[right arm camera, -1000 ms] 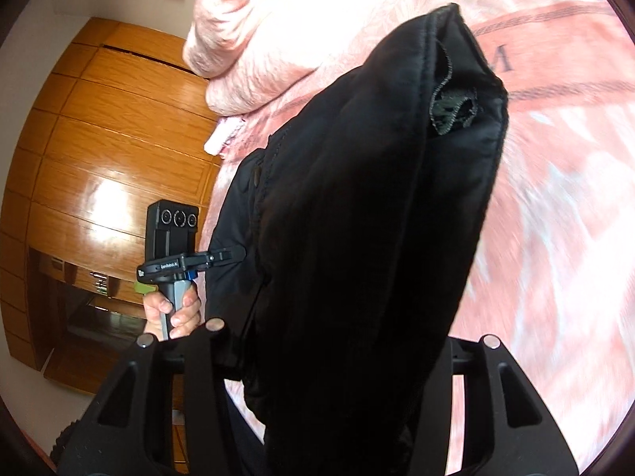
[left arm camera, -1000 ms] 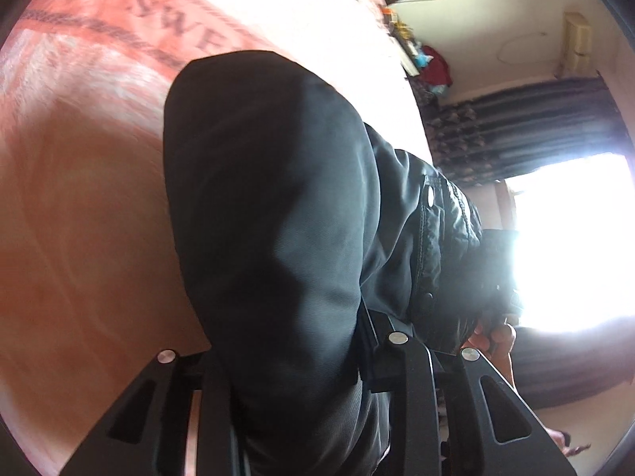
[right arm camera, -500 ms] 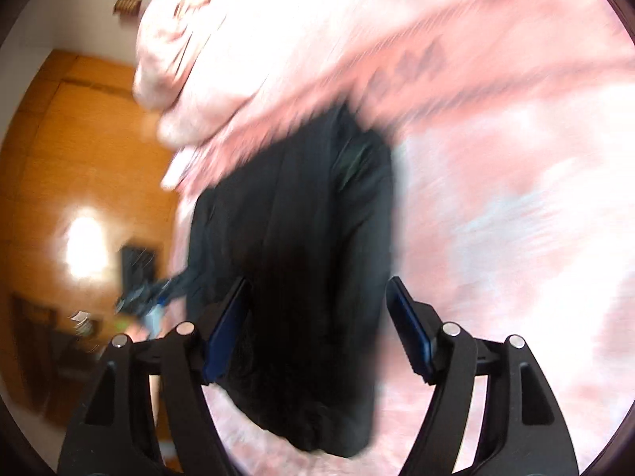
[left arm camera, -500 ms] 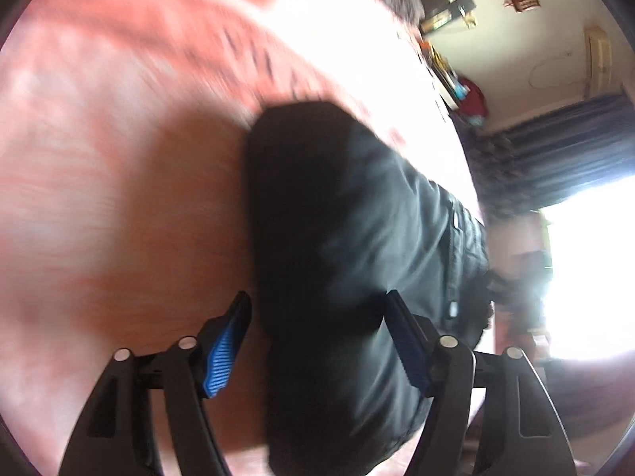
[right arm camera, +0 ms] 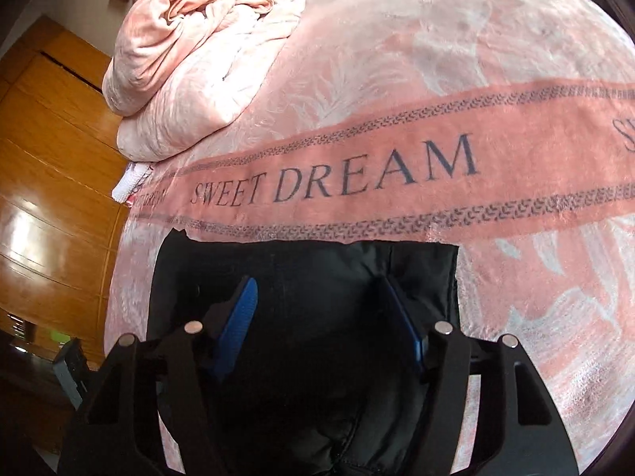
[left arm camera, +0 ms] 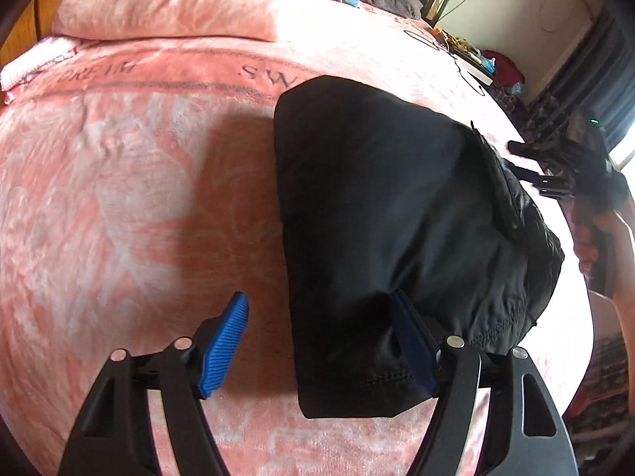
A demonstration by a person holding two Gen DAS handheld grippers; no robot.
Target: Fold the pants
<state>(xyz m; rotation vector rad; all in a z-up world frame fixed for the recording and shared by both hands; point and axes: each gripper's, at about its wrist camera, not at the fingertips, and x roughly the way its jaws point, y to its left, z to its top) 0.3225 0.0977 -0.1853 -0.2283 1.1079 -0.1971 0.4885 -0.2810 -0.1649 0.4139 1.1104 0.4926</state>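
The black pants (left arm camera: pixel 397 206) lie folded in a thick bundle on the pink blanket (left arm camera: pixel 139 198). My left gripper (left arm camera: pixel 317 337) stands at the bundle's near end with its jaws opening. Its left pad is over bare blanket, its right pad is tucked against the cloth's edge, and neither presses on it. In the right wrist view the pants (right arm camera: pixel 317 261) fill the bottom below the "SWEET DREAM" band. My right gripper (right arm camera: pixel 317 317) hovers over them, jaws closing, with cloth beneath and between the pads but not pinched.
A rolled pink quilt (right arm camera: pixel 198 51) lies at the head of the bed beside a wooden wardrobe (right arm camera: pixel 47 158). A person's hand (left arm camera: pixel 591 238) holds the other gripper's handle at the bed's right edge. Clutter and dark curtains (left arm camera: pixel 575 79) stand beyond.
Both grippers held the pants' end a second ago. They have let go and pulled back, and the pants now rest folded over on the blanket.
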